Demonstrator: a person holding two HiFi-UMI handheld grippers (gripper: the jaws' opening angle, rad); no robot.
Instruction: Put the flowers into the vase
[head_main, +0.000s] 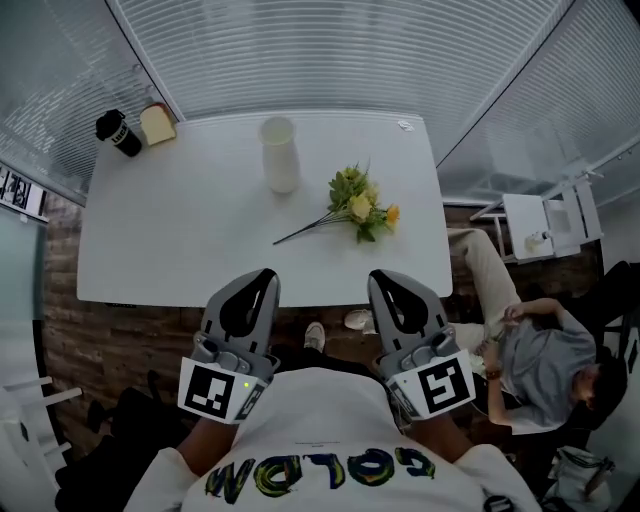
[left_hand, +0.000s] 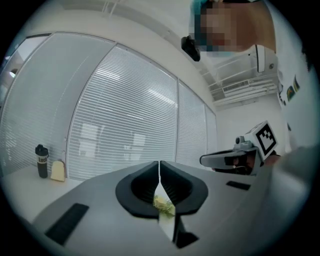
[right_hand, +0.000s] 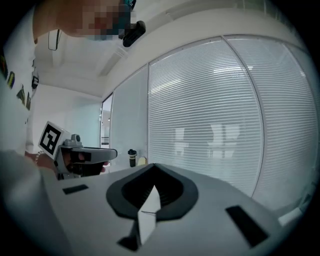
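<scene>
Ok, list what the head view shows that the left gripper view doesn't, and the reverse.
Only the head view: the white vase upright on the table, and a seated person beside the table. Only the left gripper view: a white air-conditioning unit high on the wall. Both: the black bottle, the flowers (a sliver past the left gripper's shut jaws), the right gripper, the blinds.

The white table (head_main: 180, 250) carries a white vase (head_main: 281, 155), flowers (head_main: 357, 208), a black mug (head_main: 119, 133) and a beige block (head_main: 158, 124).
</scene>
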